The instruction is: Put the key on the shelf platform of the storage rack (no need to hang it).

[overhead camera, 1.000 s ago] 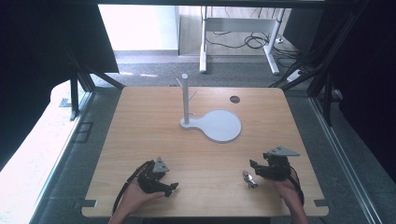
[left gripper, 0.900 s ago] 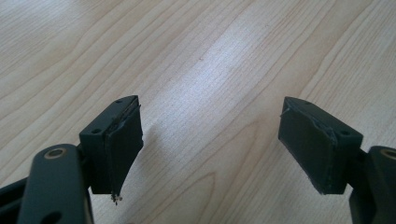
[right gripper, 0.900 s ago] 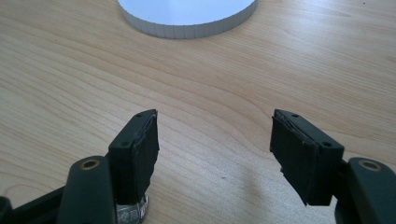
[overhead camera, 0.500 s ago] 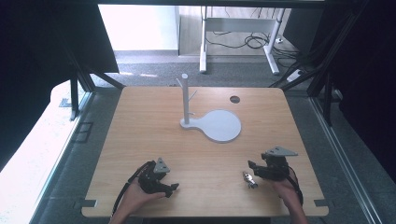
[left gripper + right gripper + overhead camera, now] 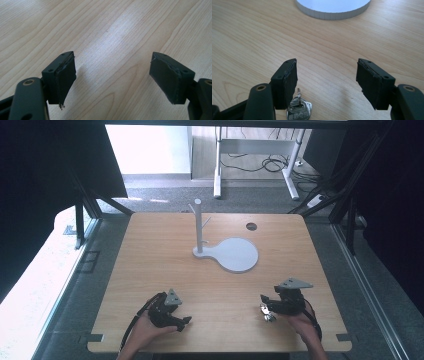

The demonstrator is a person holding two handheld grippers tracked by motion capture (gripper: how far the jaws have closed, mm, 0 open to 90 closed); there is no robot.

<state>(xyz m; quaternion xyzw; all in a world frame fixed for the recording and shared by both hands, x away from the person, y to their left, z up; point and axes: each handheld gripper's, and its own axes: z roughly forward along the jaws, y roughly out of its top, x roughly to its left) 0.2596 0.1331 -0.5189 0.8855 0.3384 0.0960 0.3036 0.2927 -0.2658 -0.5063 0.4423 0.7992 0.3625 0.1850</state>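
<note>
A small bunch of silver keys (image 5: 299, 108) lies on the wooden table (image 5: 150, 270), right beside the left jaw of my right gripper (image 5: 327, 80), which stands open with bare wood between its jaws. In the high view the keys (image 5: 267, 312) sit at the near right, just left of the right gripper (image 5: 272, 304). A white stand (image 5: 200, 227) with an upright peg post and a round base plate (image 5: 237, 255) stands mid-table; its rim (image 5: 332, 15) shows ahead of the right gripper. My left gripper (image 5: 112, 75) is open over bare wood near the front left (image 5: 175, 317).
A dark round hole (image 5: 251, 226) sits in the tabletop at the back right. The table's front edge runs just behind both hands. Beyond the table are a floor, a white desk frame (image 5: 255, 165) and cables.
The right gripper has edged slightly nearer the front edge beside the keys. The left gripper has hardly moved.
</note>
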